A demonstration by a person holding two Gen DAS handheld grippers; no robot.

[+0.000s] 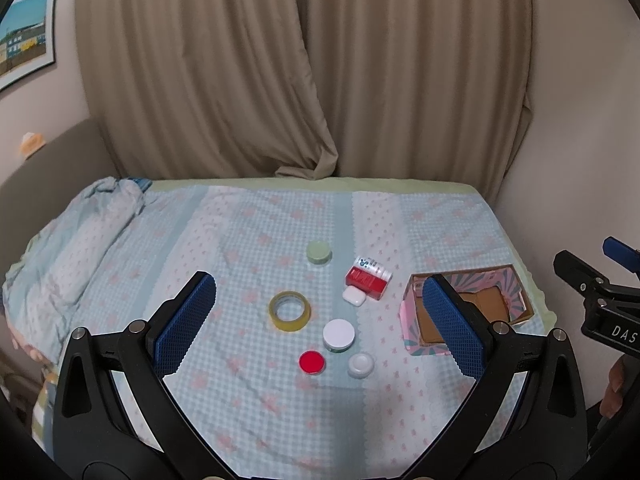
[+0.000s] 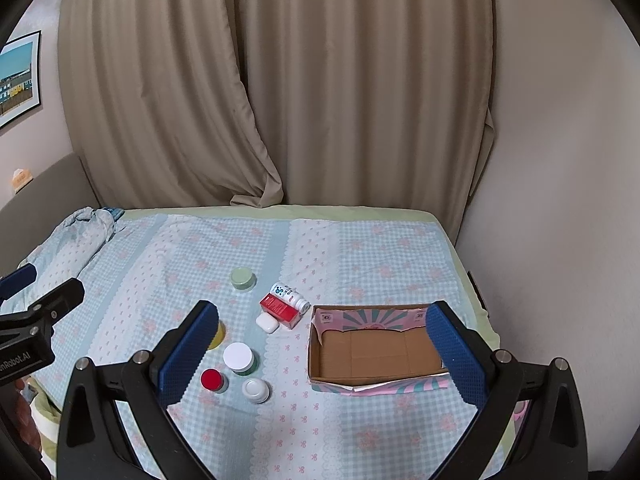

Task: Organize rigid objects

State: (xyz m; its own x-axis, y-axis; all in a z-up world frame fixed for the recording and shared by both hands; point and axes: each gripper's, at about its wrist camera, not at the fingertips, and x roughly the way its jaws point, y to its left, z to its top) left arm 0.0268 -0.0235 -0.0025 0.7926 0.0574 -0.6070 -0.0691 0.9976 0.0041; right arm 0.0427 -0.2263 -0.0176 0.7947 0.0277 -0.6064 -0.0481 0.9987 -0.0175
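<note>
Both fisheye views are evenly and softly lit from overhead, moderately bright, with no glare. Soft grey shadows fall on the pale blue checked bedspread (image 1: 248, 216) near its front edge. Focus is sharp at the centre; the beige pleated curtain (image 1: 304, 72) and the framed picture (image 1: 26, 36) bow strongly outward, and black vignetting fills every corner.

Tape roll (image 2: 216, 334) mostly hidden behind right gripper's left finger (image 2: 188, 354). Box (image 1: 472, 308) interior partly blocked by left gripper's finger (image 1: 452, 328). Bottle (image 2: 290, 296) label print too small to be read.
</note>
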